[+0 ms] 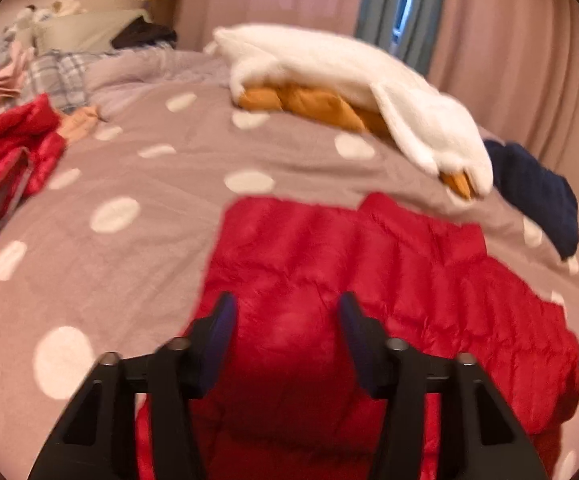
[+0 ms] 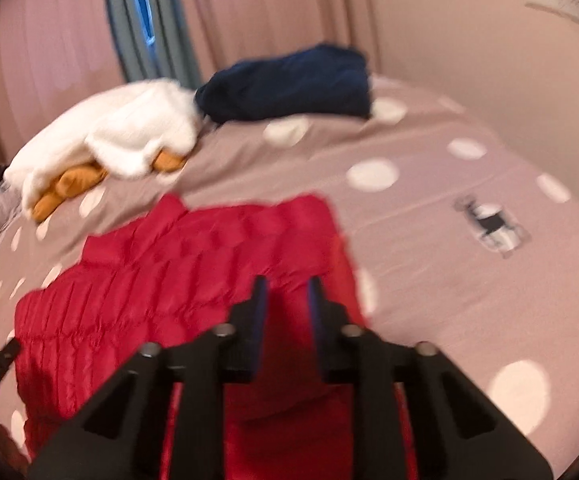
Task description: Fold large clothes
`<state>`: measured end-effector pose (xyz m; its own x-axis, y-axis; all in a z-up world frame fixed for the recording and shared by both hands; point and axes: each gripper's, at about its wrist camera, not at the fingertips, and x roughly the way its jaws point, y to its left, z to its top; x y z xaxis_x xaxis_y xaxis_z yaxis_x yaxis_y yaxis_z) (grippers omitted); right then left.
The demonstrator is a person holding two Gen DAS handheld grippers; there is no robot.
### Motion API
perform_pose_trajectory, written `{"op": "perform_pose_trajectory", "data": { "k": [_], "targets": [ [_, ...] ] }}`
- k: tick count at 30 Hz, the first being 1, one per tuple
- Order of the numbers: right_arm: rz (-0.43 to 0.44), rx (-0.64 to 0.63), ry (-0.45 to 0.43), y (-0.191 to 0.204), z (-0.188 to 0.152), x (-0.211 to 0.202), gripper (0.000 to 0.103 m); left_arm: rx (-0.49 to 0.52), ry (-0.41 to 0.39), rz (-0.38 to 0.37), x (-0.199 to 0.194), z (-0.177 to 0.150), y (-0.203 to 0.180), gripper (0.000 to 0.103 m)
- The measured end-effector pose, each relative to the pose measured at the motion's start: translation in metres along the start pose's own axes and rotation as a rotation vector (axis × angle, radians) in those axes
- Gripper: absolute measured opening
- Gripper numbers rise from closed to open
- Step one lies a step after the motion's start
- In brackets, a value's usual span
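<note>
**On the spotted bed, a red jacket between two grippers**

On the near side of the bed (image 1: pixel 137 280), the red quilted jacket (image 1: pixel 389 280) lies spread on the mauve cover with white dots. The left gripper (image 1: pixel 285 320) sits over the jacket's near edge with its jaws parted and red fabric between them; the picture is blurred, so I cannot tell whether the pads press on the cloth. The right gripper (image 2: pixel 287 300) stands at the jacket's right-hand edge with its jaws drawn nearly together, a narrow strip of red showing in the gap; it looks pinched on the jacket, though blur makes that a fair guess only.

Left of the jacket lies a second red garment (image 1: pixel 5 168), crumpled and well apart from it. Right of the jacket a small black-and-white thing (image 2: pixel 489 226) rests on the cover.

Beyond the jacket sits a white fleece (image 1: pixel 349 84) over something orange (image 1: pixel 309 104), and just beside that a dark blue garment (image 2: pixel 289 84). Behind these hang pink curtains (image 1: pixel 509 60), and past the second red garment are pillows and mixed clothes (image 1: pixel 49 52).
</note>
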<state>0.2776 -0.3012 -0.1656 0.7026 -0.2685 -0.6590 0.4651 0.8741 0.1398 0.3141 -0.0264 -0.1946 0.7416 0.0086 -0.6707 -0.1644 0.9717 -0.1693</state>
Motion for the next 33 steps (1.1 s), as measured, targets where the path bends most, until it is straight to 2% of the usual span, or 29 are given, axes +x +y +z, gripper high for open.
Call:
{"op": "perform_pose_trajectory", "data": {
  "k": [2,5,9,15,22,26,27,29,31,33],
  "targets": [
    [-0.017,-0.016,0.022,0.004,-0.007,0.012,0.012,-0.001,0.051,0.01,0.021,-0.009,0.001,0.04],
    [-0.043,-0.057,0.056,0.004,-0.02,0.035,0.008,0.038,0.042,0.021,0.036,-0.019,0.0,0.04],
    [-0.032,-0.035,0.086,-0.001,-0.025,0.048,0.005,0.013,0.067,-0.016,0.044,-0.018,0.005,0.04],
    [-0.076,-0.079,0.074,0.007,-0.029,0.049,0.005,0.027,0.058,-0.004,0.043,-0.019,0.001,0.04],
    [-0.053,-0.058,0.074,0.004,-0.028,0.048,0.006,0.014,0.061,-0.019,0.043,-0.02,0.003,0.04],
    [-0.001,-0.027,0.081,-0.003,-0.026,0.038,0.01,-0.004,0.082,-0.05,0.039,-0.016,0.01,0.041],
    [0.009,-0.026,0.088,-0.005,-0.025,0.034,0.013,-0.003,0.093,-0.059,0.036,-0.015,0.012,0.042],
    [0.043,-0.026,0.104,-0.009,-0.023,0.017,0.025,0.001,0.135,-0.084,0.027,-0.012,0.019,0.043],
    [0.075,-0.033,0.096,-0.014,-0.022,-0.006,0.058,-0.027,0.162,-0.117,0.01,-0.009,0.031,0.046],
    [0.047,-0.046,0.041,-0.023,-0.022,-0.034,0.074,-0.073,0.155,-0.126,-0.015,-0.007,0.047,0.06]
  ]
}}
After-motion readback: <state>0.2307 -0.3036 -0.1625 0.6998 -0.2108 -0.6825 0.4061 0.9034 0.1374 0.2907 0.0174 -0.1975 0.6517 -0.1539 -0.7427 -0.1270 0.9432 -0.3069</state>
